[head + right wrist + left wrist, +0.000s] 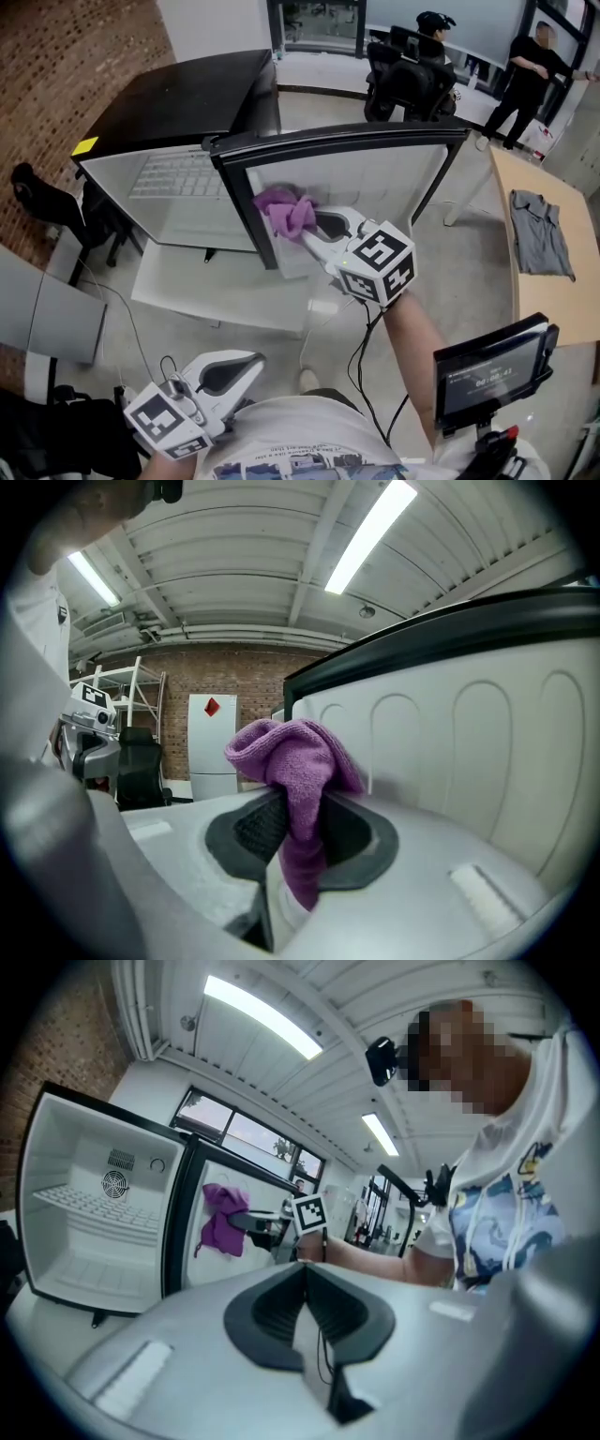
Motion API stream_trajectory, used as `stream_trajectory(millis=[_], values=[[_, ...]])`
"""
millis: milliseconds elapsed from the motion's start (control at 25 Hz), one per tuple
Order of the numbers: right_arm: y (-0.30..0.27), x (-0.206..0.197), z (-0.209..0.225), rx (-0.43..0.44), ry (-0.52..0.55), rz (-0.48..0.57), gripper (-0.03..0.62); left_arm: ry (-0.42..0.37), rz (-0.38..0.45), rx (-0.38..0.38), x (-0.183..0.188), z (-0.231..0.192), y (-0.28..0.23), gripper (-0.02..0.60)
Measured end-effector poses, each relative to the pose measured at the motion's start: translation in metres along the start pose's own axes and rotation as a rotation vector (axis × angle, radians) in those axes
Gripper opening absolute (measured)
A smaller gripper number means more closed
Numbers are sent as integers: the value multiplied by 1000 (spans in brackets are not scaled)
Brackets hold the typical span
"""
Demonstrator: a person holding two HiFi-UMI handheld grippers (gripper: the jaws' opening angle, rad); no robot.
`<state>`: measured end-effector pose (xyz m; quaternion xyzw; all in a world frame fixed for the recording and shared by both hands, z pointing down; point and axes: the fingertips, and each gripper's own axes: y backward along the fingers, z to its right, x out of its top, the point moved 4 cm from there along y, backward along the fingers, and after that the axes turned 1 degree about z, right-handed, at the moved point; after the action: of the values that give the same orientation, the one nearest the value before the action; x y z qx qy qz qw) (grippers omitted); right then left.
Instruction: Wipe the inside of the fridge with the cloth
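1. The cloth [295,761] is a purple, fine-napped fabric, bunched into a rounded wad with soft folds. One narrow tail of it hangs down between the jaws.
2. The right gripper [298,832] is clamped on the cloth. Its dark jaw pads close on the tail, and the wad bulges above and ahead of the jaw tips.
3. In the head view, the cloth [286,214] sits at the tip of the right gripper [314,228], at the hinge-side edge of the open fridge door [384,173].
4. The cloth is just beside the door's black frame and in front of its white inner panel [469,752], which has moulded arched recesses. Whether the cloth is pressed onto the panel cannot be told.
5. The fridge [187,103] is a small unit with a black top. Its white interior [94,1241] is open and contains a wire shelf [89,1206] and a round vent [114,1183] on the back wall.
6. The left gripper [246,367] is held low near the person's torso, well apart from the fridge. Its jaws are together with nothing between them, as confirmed in the left gripper view [305,1297].
7. A grey garment [542,230] lies on a wooden surface [562,309] at the right of the head view.
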<state>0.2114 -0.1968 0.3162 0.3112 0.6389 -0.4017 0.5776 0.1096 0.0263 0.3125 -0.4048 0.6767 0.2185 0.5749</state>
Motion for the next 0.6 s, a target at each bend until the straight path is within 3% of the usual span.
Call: stream_trajectory(millis=[600], values=[[61, -13, 51, -185, -10, 7, 78, -17, -30, -96, 1, 9, -34, 6]])
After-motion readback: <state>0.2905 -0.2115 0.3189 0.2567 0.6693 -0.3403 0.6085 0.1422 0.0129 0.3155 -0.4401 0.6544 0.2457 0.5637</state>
